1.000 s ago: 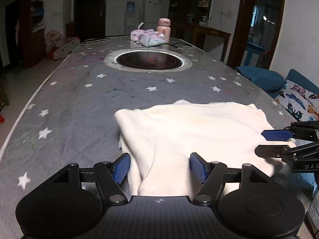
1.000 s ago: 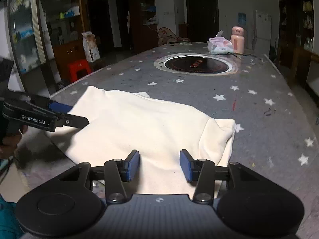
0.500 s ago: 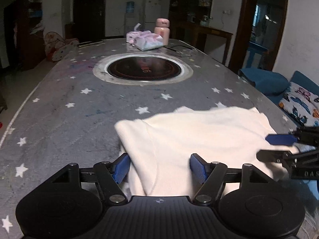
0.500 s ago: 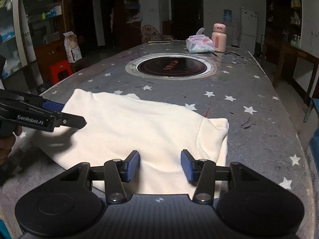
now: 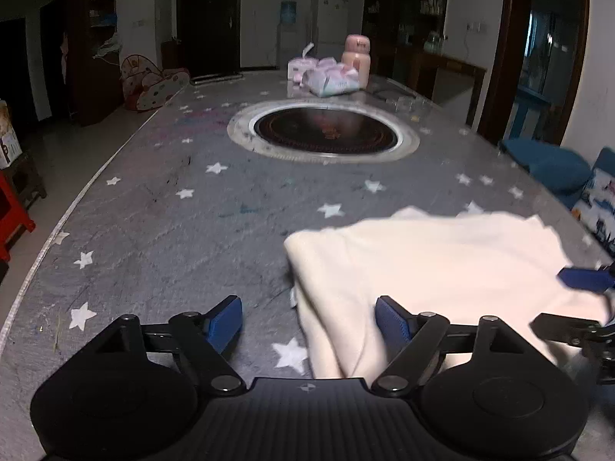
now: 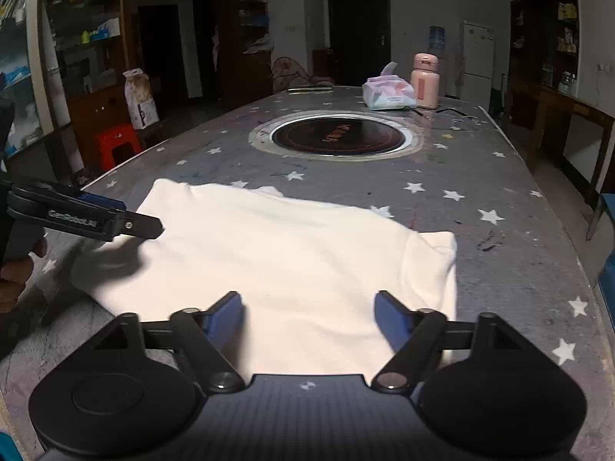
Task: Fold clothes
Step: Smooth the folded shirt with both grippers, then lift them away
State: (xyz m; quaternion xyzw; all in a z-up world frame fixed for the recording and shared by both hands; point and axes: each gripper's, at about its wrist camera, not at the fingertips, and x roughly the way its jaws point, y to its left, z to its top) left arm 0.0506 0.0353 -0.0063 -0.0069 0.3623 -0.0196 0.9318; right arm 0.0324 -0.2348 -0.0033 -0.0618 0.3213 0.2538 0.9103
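As jaws widened, left gripper (image 5: 308, 320) leftward.

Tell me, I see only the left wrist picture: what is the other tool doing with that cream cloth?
Observer: The right gripper has its fingers wide open, the cream cloth's near edge between them, nothing pinched.
Operator: Who holds my tool?
Observer: A person's hand grips the left gripper from behind.
Operator: Is the cloth flat?
Observer: Mostly; a sleeve-like flap lies folded over its right end.
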